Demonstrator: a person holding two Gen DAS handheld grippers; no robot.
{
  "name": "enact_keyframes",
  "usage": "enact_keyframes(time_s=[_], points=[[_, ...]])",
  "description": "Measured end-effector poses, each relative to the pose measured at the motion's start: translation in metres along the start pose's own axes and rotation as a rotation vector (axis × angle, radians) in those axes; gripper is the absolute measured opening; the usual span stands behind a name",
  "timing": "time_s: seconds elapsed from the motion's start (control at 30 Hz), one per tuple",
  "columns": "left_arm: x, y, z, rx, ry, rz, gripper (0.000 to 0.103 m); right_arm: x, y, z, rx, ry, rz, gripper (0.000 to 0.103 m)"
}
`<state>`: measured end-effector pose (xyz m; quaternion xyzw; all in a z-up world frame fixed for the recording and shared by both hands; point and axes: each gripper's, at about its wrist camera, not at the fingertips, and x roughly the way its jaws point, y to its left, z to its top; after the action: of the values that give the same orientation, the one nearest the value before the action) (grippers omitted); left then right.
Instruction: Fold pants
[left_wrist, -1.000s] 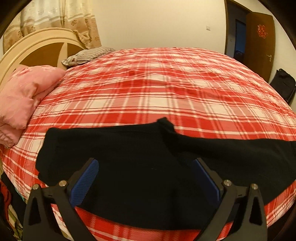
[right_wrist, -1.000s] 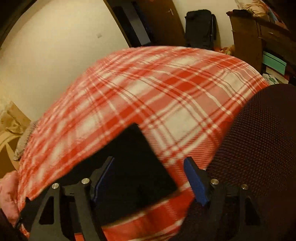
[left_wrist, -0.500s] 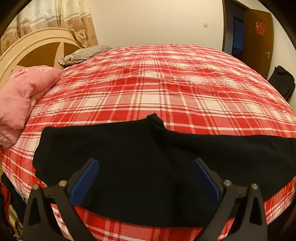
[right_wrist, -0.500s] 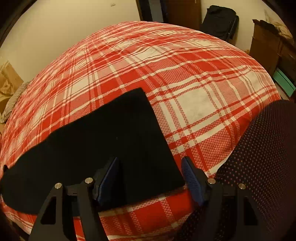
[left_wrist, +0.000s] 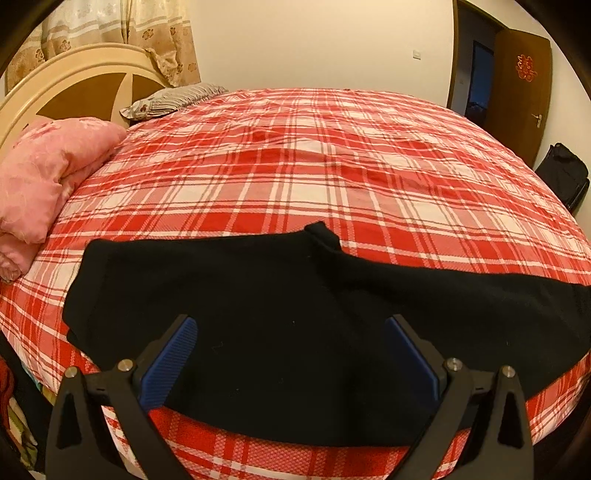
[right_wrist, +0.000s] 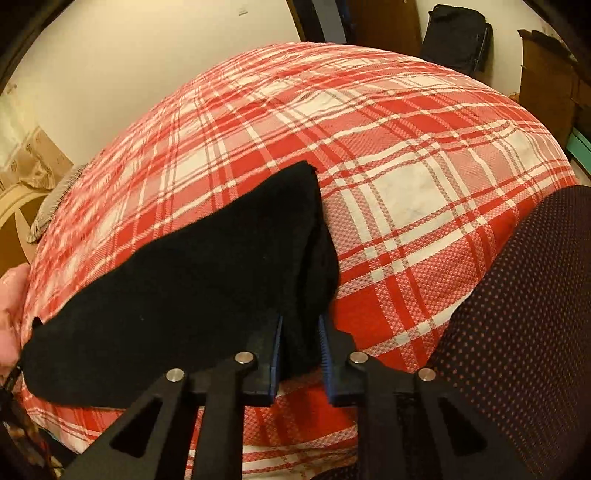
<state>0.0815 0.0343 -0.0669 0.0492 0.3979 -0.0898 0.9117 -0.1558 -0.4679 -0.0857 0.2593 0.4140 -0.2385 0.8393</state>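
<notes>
Lying along the near edge of the bed (left_wrist: 332, 177), one pair of black pants (left_wrist: 295, 302). Right hand-held gripper (right_wrist: 300, 347) pinches its bunched cuff end; left hand-held gripper (left_wrist: 291, 354) hovers above, fingers spread.

Red plaid bedspread (left_wrist: 295, 177); pink quilt (left_wrist: 40, 177); striped pillow (left_wrist: 170, 99); door (left_wrist: 524, 85).

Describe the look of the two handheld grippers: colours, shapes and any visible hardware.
Both match. The left gripper has two black angular fingers with triangular cut-outs, silver round bolt heads at the joints, and blue ribbed pads lining the inner faces of the jaws. The right gripper shows the same black frame, silver bolts and blue pads. No cables, markings or sleeves are visible.
</notes>
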Motion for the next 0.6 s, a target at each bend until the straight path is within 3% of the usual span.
enact_keyframes(time_s=[0.17,0.3,0.47,0.6], points=[[-0.001,0.003,0.001,-0.010,-0.005,-0.002,0.103,-0.043,0.045,0.002,-0.069,-0.083,0.091,0.016],[0.002,0.003,-0.001,-0.016,0.006,-0.018,0.103,-0.074,0.118,-0.001,-0.230,-0.120,0.193,0.016],[0.000,0.002,-0.005,0.010,-0.004,-0.019,0.103,-0.074,0.201,-0.024,-0.389,-0.079,0.304,0.016],[0.001,0.010,-0.007,-0.016,0.000,-0.029,0.103,-0.049,0.263,-0.053,-0.503,-0.017,0.357,0.016]])
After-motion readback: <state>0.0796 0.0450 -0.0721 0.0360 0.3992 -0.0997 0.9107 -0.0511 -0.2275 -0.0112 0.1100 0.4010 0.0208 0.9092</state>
